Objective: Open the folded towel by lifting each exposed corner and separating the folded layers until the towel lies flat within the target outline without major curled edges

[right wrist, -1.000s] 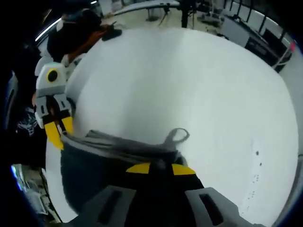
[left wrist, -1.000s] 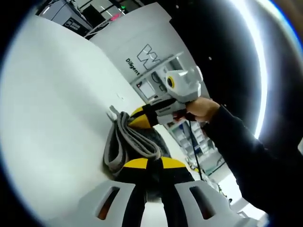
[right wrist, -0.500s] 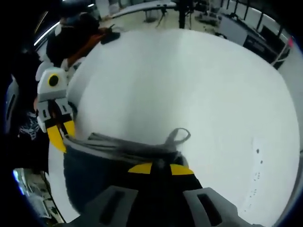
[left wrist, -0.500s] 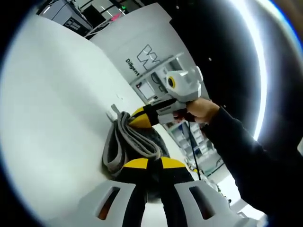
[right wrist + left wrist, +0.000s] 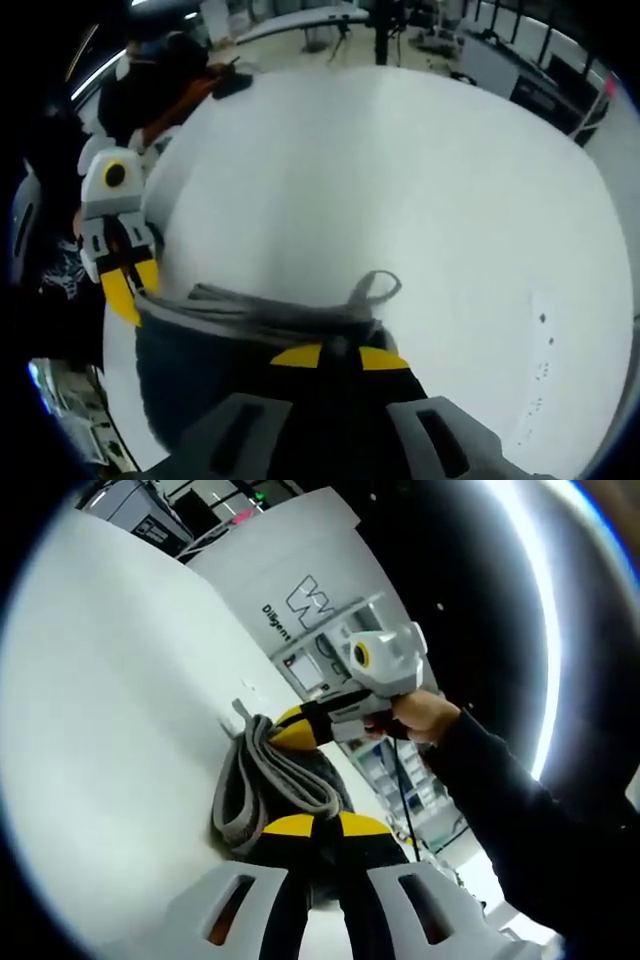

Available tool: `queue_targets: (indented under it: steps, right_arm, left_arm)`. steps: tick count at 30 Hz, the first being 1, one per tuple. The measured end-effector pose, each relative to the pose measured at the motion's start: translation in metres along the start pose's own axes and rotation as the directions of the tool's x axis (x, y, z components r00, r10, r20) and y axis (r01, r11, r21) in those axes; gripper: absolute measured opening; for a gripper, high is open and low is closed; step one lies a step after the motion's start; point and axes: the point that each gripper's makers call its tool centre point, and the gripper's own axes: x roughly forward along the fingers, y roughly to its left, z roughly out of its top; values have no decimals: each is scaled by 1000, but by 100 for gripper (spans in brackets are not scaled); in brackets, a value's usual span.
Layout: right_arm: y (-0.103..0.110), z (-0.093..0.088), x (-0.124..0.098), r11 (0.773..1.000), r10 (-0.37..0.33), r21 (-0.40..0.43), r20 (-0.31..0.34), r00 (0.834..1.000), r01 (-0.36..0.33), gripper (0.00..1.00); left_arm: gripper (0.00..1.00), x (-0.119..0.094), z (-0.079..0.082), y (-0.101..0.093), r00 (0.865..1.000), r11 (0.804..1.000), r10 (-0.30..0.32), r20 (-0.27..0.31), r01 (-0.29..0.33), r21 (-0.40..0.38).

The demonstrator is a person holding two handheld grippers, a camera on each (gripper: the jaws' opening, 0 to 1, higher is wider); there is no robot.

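1. A wide white tabletop [image 5: 420, 200] lies open and bare beyond the gray towel [image 5: 270, 310], out to its far edge.
2. The towel, bunched in folds, hangs stretched between the two grippers, blocking the space between them.
3. The left gripper [image 5: 128, 290] clamps the towel's end by the tabletop's near edge; the right gripper [image 5: 290, 730] pinches the other end.
4. A hand [image 5: 425, 712] and dark sleeve [image 5: 510, 820] occupy the space behind the right gripper.
5. Beyond the tabletop's far edge stand what look like desks and equipment, blurred.
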Motion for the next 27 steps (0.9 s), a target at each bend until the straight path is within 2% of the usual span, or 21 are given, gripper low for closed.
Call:
queue_targets:
  steps: [27]
  right_arm:
    - [3, 5, -10, 999, -28, 25, 18, 999, 27, 7]
  left_arm:
    - [4, 1, 4, -10, 1000, 1000, -19, 15, 18, 9]
